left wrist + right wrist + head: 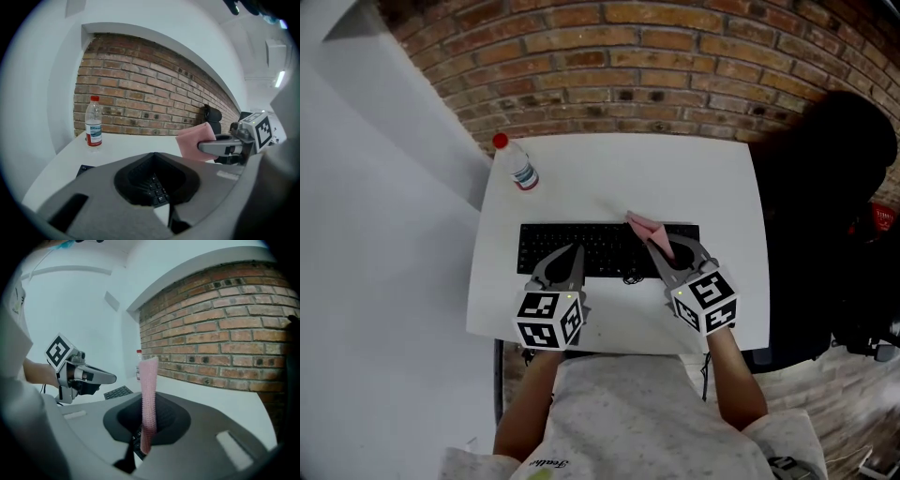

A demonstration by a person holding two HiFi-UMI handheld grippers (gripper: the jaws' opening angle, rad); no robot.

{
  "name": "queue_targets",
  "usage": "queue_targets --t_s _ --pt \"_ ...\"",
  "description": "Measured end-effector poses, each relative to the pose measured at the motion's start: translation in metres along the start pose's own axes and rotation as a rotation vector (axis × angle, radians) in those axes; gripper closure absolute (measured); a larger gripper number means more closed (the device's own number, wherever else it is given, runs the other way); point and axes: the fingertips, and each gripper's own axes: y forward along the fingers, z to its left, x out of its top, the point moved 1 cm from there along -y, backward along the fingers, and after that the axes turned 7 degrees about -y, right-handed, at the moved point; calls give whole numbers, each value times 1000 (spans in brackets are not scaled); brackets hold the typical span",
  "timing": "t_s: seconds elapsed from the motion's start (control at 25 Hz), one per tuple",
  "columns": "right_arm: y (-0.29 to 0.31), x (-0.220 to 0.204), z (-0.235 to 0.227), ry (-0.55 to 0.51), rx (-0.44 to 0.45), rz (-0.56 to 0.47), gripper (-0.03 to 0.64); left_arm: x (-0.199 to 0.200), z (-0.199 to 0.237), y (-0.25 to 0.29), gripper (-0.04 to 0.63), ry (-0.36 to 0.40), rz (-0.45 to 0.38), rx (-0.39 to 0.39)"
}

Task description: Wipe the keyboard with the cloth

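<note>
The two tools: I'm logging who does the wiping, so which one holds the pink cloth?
The right tool, shut on the pink cloth; the left tool is shut with nothing in it, over the keyboard.

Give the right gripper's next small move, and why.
Probably lower the right gripper until the pink cloth presses flat on the keyboard. Its jaws are shut on the cloth, which sticks out past them over the keyboard's right half. Whether it touches the keys cannot be told.
</note>
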Motion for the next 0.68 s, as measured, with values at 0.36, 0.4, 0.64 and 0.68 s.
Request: queue_targets --t_s 0.36,0.4,0.64,0.68 --pt "-5 -11 -4 18 -19 6 597 -13 -6 6 598 5 34 -10" --pt "-6 -12 -3 18 -18 7 597 -14 -7 7 598 3 35 -10" --pt "-8 -15 -2 25 -13 6 597 -18 -10 8 598 -3 40 -12" --pt "-8 -16 -1 26 -13 6 597 -19 -10 8 598 -4 41 -12"
